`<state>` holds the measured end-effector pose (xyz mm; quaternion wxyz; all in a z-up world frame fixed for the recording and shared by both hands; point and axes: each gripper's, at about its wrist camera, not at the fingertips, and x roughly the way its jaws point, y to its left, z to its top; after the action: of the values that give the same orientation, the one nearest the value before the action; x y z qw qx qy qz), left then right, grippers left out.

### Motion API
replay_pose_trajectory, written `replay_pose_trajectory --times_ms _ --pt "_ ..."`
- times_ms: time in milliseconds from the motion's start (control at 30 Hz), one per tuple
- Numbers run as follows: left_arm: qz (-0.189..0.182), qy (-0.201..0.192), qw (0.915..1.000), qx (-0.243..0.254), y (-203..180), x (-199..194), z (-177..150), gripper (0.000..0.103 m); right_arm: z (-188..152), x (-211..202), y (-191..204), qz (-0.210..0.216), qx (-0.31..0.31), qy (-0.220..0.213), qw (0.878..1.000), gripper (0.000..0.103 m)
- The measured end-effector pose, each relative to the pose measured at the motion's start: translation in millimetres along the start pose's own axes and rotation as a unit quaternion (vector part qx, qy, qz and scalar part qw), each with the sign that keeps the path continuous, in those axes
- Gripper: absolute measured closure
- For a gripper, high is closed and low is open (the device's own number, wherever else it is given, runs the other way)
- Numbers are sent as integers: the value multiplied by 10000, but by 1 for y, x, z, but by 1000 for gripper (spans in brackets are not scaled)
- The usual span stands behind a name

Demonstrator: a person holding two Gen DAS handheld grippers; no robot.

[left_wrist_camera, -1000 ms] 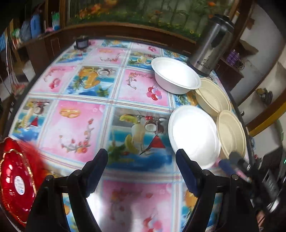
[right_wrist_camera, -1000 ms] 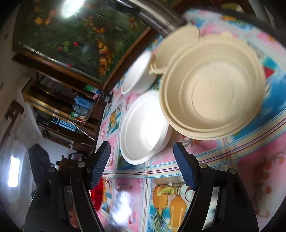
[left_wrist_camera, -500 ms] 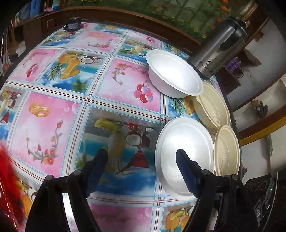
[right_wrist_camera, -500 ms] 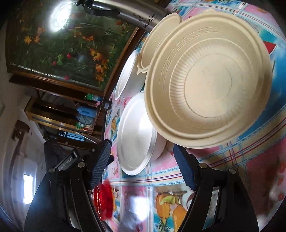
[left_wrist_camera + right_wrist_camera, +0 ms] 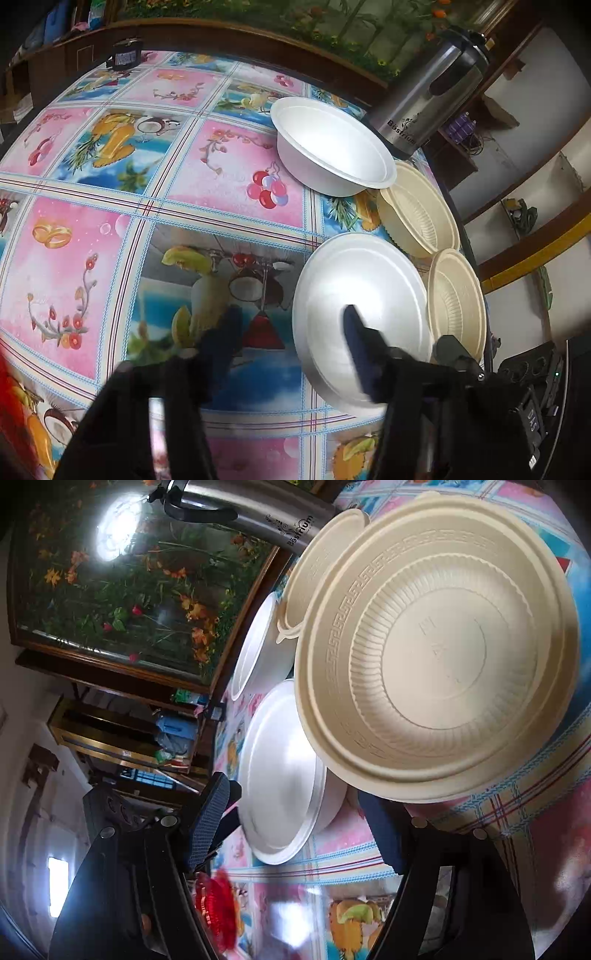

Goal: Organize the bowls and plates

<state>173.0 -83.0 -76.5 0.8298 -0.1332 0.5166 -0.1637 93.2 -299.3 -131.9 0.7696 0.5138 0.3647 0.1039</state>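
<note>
White plate (image 5: 362, 295) rim between closing left claw (image 5: 291, 343) | right claw (image 5: 295, 823) spread | tablecloth (image 5: 184, 177) leftward bare

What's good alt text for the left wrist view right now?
The left gripper hangs open above the near rim of a white foam plate on a fruit-print tablecloth, its jaws just having narrowed with nothing pinched. Behind sit a white bowl, two cream bowls and a steel flask.

The table (image 5: 92, 236) lies bare across its middle and left side; along its right edge a white bowl (image 5: 332, 147), two cream bowls (image 5: 421, 218), a white plate (image 5: 354, 280) and a steel flask (image 5: 424, 99) crowd together; something red (image 5: 216, 908) sits at the near left corner.
</note>
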Motion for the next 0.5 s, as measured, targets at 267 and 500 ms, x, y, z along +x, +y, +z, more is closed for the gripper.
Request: replay_pose_trajectory --times_ms 267,500 --pt "-240 103 9996 52 3 10 -5 93 -1 10 -13 -304 136 121 9994 79" --pt "-320 103 9994 70 3 9 -7 96 -1 7 -4 -516 -224 10 9984 83"
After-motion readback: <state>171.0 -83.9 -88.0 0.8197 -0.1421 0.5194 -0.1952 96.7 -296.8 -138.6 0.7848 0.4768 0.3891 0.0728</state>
